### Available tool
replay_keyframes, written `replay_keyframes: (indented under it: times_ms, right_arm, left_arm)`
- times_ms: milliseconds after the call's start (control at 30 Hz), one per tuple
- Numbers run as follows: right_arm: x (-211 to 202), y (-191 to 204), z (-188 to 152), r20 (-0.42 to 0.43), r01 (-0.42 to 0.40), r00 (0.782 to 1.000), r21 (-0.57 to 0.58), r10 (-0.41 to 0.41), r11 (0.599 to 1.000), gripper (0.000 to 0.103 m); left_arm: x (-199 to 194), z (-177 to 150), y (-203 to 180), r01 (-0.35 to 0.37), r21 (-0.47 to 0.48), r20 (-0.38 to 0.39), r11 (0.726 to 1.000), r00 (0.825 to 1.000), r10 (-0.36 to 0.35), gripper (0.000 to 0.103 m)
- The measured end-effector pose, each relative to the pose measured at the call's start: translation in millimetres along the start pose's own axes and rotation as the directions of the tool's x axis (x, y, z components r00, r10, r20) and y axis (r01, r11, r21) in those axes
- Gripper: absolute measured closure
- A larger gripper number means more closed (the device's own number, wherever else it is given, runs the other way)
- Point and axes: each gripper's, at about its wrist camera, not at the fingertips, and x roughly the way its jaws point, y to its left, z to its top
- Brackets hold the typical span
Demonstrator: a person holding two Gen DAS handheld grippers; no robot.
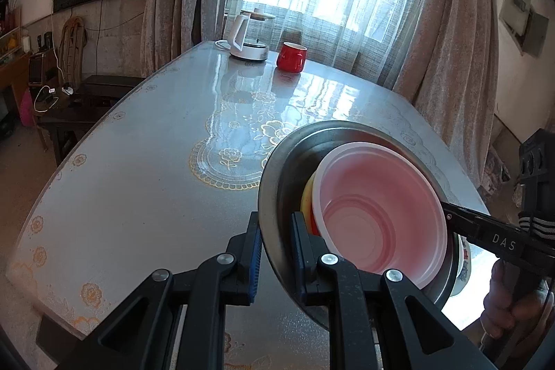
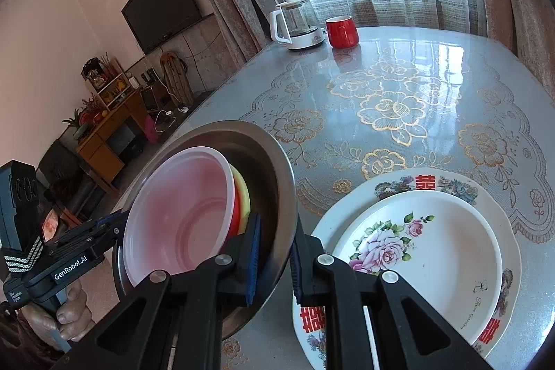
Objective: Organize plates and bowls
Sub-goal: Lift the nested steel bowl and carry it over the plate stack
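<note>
Now the metal bowl (image 1: 277, 182) (tilted) sits pinched between both claws.

Glossy floral-patterned table (image 2: 433, 85) — kettle (image 2: 298, 23), red mug (image 2: 341, 32), stacked flowered plates (image 2: 416, 252).

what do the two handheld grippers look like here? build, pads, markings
Both alike: the left gripper and the right gripper have matte black angular linkage arms with round silver pivot screws and ribbed blue pads on the fingers. White lettering runs along each body: "DAS" on the right one seen from the left wrist view, "GenRobot.AI" on the left one. A black-and-white striped strap wraps each handle.
</note>
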Motion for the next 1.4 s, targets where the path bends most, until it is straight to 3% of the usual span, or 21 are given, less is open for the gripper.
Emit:
replay_keyframes:
  times_ms: [933, 1400]
  right_arm:
    - [-74, -62, -6, 0.116, 0.080, 0.988, 0.144, -0.097, 0.986, 0.088]
    - [-91, -103, -18, 0.092, 0.148, 0.980, 0.252, -0.176, 0.956, 0.088]
  left_arm:
    - [18, 18, -86, 0.170, 0.151, -0.049, 0.974, 0.985, -0.165, 0.086]
    - [49, 13, -127, 0.233, 0.192, -0.139, 0.953, 0.968, -0.209, 0.085]
